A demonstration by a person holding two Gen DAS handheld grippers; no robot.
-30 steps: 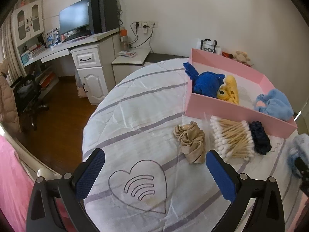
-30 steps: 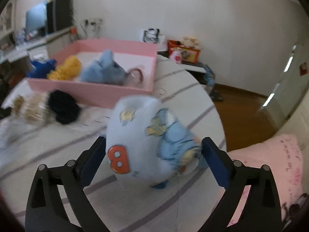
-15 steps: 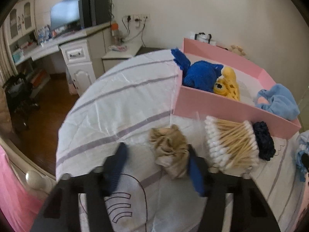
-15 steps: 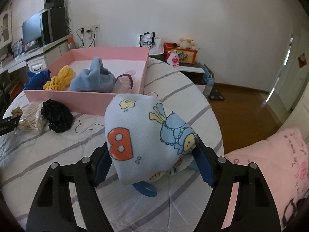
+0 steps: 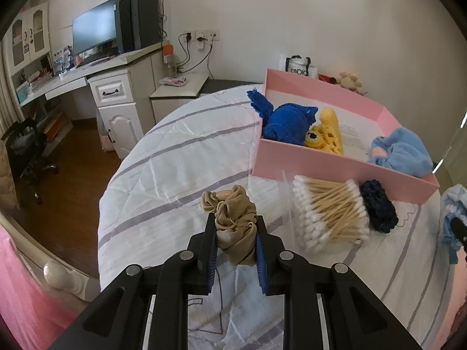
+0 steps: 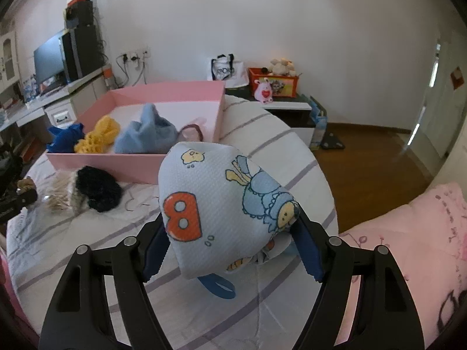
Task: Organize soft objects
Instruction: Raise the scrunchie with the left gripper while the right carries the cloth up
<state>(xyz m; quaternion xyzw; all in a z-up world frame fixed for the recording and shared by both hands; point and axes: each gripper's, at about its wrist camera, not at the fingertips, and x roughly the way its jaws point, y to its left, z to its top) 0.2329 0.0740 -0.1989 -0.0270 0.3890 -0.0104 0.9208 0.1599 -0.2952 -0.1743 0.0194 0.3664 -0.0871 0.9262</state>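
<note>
My left claw (image 5: 235, 234) is clamped on the tan scrunchie (image 5: 233, 224), its two blue pads pressed into the lower folds while the top bunches out above the fingers. The scrunchie sits just over the striped bed (image 5: 175, 175), left of a bundle of cotton swabs (image 5: 329, 213) with a dark navy scrunchie (image 5: 378, 208) touching the swabs' far end.

My right claw (image 6: 232, 246) holds a printed cloth (image 6: 221, 207), pale blue with an orange letter B and cartoon figures, squeezed between both pads and raised above the bed (image 6: 292, 160); a blue loop hangs from under it.

Behind both sits the pink box (image 5: 335, 170) on the bed, holding a blue knit piece (image 5: 287, 124), a yellow knit piece (image 5: 327, 132) touching it, and a light blue fleece item (image 5: 401, 154) at the other end. Beyond the bed I see a desk (image 5: 96, 67) with a monitor (image 5: 95, 33).
</note>
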